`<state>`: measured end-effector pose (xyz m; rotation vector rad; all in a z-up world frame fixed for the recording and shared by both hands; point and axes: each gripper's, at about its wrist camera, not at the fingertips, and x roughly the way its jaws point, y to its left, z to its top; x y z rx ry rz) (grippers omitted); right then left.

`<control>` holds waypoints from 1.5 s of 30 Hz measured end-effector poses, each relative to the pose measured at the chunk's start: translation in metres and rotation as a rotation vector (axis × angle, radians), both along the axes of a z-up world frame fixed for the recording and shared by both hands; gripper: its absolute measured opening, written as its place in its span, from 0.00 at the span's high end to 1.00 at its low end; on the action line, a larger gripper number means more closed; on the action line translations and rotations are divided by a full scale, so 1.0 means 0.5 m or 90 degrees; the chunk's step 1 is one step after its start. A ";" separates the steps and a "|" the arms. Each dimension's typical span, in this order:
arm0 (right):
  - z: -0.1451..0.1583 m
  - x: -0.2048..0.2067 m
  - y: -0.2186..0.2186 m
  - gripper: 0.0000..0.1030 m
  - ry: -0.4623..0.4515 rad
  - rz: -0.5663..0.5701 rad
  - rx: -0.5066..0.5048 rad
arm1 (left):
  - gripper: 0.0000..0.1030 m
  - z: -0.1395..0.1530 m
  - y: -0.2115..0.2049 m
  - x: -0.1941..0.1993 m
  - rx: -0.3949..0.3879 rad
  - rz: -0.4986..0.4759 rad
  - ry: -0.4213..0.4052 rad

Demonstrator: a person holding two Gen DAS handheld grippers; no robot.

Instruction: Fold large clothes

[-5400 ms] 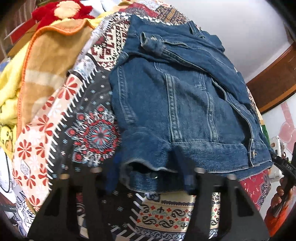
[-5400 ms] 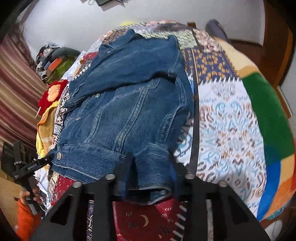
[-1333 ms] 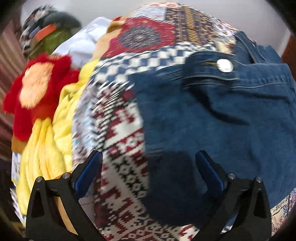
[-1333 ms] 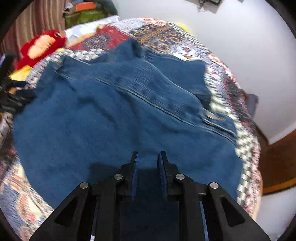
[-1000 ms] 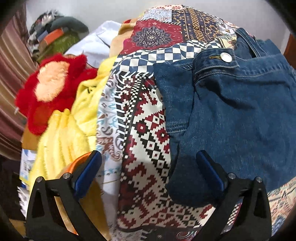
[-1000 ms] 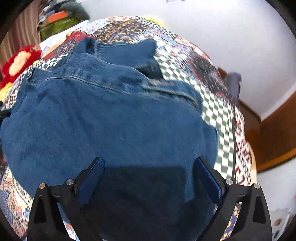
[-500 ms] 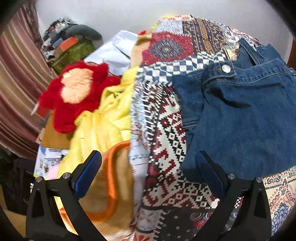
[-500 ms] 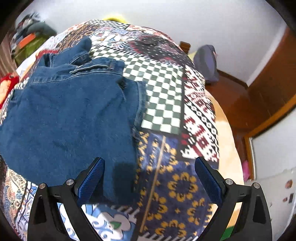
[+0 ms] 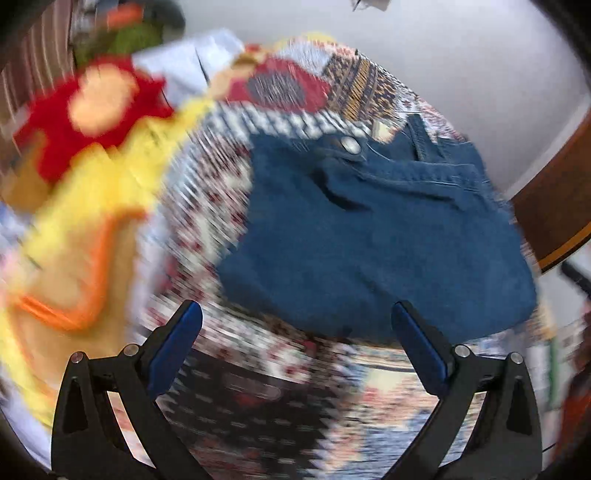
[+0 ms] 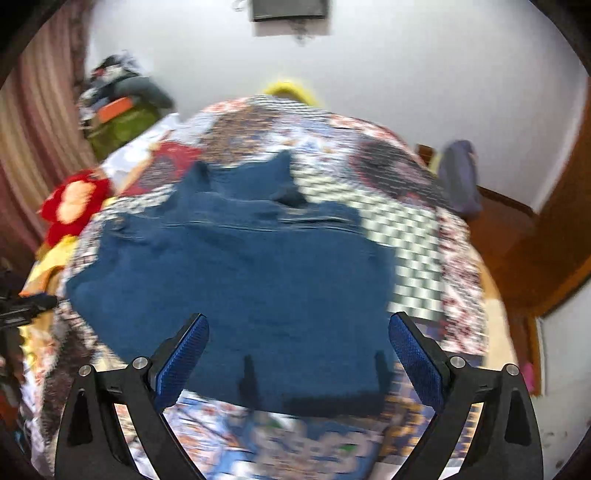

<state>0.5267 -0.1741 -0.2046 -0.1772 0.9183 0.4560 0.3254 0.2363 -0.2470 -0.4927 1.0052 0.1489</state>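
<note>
A patchwork bedspread covered the bed, and the folded denim jacket lay flat on its middle. A red plush toy sat alongside. The left gripper and right gripper hovered above, jaws spread wide, holding nothing.

Plain white wall across top of frame; dark rectangular fixture mounted at top centre. Striped pinkish-brown curtain at left edge. Brown wooden door and trim at right. Bed under multicoloured patchwork quilt fills centre. Both views motion-blurred.
</note>
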 end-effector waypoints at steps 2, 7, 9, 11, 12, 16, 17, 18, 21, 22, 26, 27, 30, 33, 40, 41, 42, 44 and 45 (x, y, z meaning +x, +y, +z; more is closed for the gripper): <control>-0.008 -0.008 0.042 0.06 0.008 0.029 0.004 | 0.00 -0.030 -0.008 0.006 -0.066 0.005 -0.005; -0.054 -0.017 0.121 0.06 0.038 0.070 -0.006 | 0.00 -0.094 -0.018 0.026 -0.185 0.043 0.004; -0.085 -0.010 0.139 0.06 0.060 0.075 -0.012 | 0.03 -0.114 -0.019 0.037 -0.225 0.054 -0.004; -0.117 -0.001 0.151 0.06 0.081 0.072 -0.021 | 0.04 -0.127 -0.021 0.053 -0.241 0.063 -0.020; -0.133 0.004 0.155 0.06 0.093 0.069 -0.025 | 0.05 -0.130 -0.021 0.058 -0.239 0.070 -0.027; -0.160 0.016 0.155 0.06 0.104 0.058 -0.022 | 0.05 -0.151 -0.023 0.099 -0.263 0.090 -0.045; -0.160 0.017 0.155 0.06 0.101 0.059 -0.021 | 0.05 -0.157 -0.024 0.109 -0.269 0.095 -0.050; -0.161 0.018 0.155 0.06 0.100 0.061 -0.021 | 0.05 -0.161 -0.022 0.119 -0.268 0.103 -0.057; -0.160 0.023 0.155 0.06 0.098 0.063 -0.022 | 0.07 -0.164 -0.015 0.145 -0.264 0.119 -0.076; -0.159 0.026 0.156 0.06 0.097 0.065 -0.022 | 0.14 -0.166 -0.014 0.148 -0.263 0.129 -0.080; -0.158 0.025 0.154 0.06 0.095 0.067 -0.022 | 0.39 -0.157 0.012 0.128 -0.262 0.165 -0.092; -0.157 0.025 0.154 0.06 0.095 0.067 -0.022 | 0.47 -0.151 0.018 0.122 -0.252 0.166 -0.095; -0.151 0.021 0.153 0.06 0.094 0.069 -0.026 | 0.61 -0.107 0.020 0.106 -0.204 0.157 -0.120; -0.135 0.017 0.150 0.06 0.086 0.070 -0.027 | 0.69 -0.047 0.015 0.097 -0.162 0.129 -0.160; -0.065 0.008 0.172 0.06 0.047 0.077 0.009 | 0.71 0.117 -0.010 0.064 -0.029 0.085 -0.246; -0.059 0.005 0.181 0.06 0.046 0.080 0.021 | 0.71 0.137 -0.013 0.059 -0.008 0.083 -0.257; -0.056 0.001 0.192 0.06 0.048 0.083 0.030 | 0.72 0.155 -0.017 0.051 0.013 0.081 -0.266; -0.063 -0.008 0.220 0.06 0.065 0.097 0.050 | 0.72 0.187 -0.022 0.036 0.055 0.079 -0.278; -0.073 -0.014 0.240 0.06 0.080 0.110 0.053 | 0.72 0.196 -0.025 0.031 0.069 0.078 -0.281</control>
